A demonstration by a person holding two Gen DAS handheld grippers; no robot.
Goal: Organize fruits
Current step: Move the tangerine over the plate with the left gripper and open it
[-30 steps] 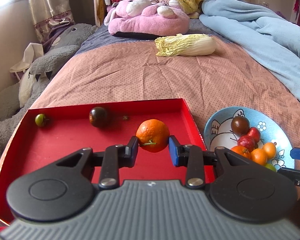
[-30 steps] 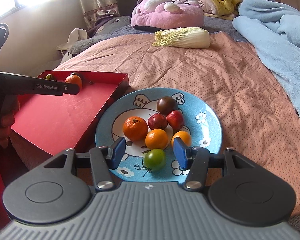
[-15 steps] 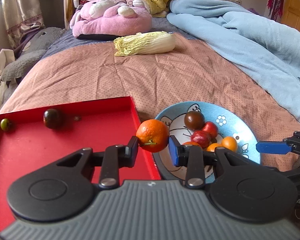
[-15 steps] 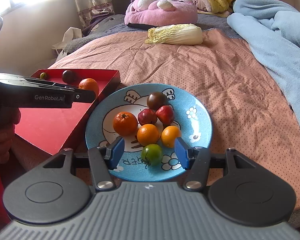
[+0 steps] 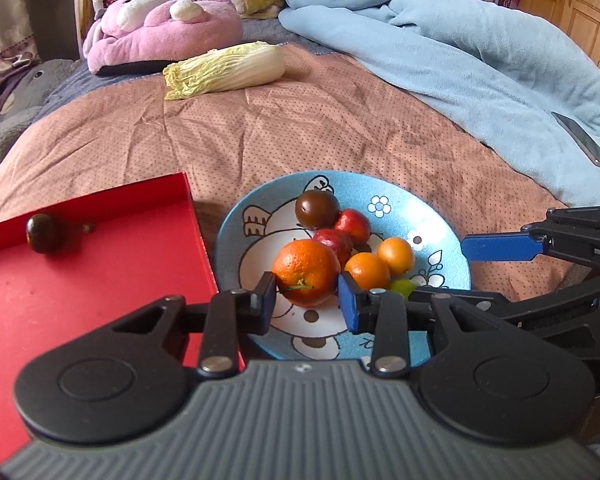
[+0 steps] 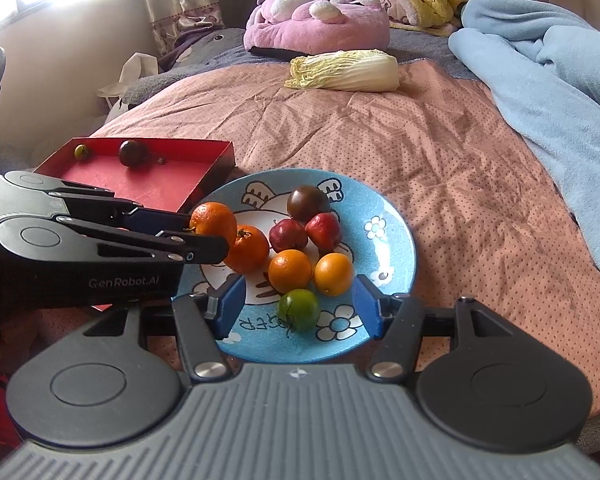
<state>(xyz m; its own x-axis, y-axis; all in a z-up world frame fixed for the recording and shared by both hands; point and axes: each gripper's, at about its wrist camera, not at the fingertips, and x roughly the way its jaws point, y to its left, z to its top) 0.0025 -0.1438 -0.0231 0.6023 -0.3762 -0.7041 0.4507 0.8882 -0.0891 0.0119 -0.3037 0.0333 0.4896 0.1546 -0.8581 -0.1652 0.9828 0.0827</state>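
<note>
My left gripper (image 5: 307,298) is shut on an orange mandarin (image 5: 306,266) and holds it over the left part of the blue cartoon plate (image 5: 440,236). In the right wrist view the held mandarin (image 6: 213,219) sits above another mandarin (image 6: 247,249) on the plate (image 6: 396,240). The plate holds several fruits: a dark tomato (image 6: 307,202), two red ones, two small oranges and a green tomato (image 6: 299,310). My right gripper (image 6: 298,306) is open and empty, low at the plate's near rim around the green tomato. A red tray (image 5: 80,280) lies left of the plate with a dark tomato (image 5: 42,233).
A napa cabbage (image 5: 224,70) lies farther back on the pink bedspread. A pink plush toy (image 5: 160,32) is at the bed's head. A blue blanket (image 5: 460,60) covers the right side, with a phone (image 5: 584,142) on it. A small green fruit (image 6: 80,151) sits in the tray's far corner.
My left gripper carried the mandarin to the right, from above the red tray to above the blue plate. The right gripper stayed open near the plate's front rim.
</note>
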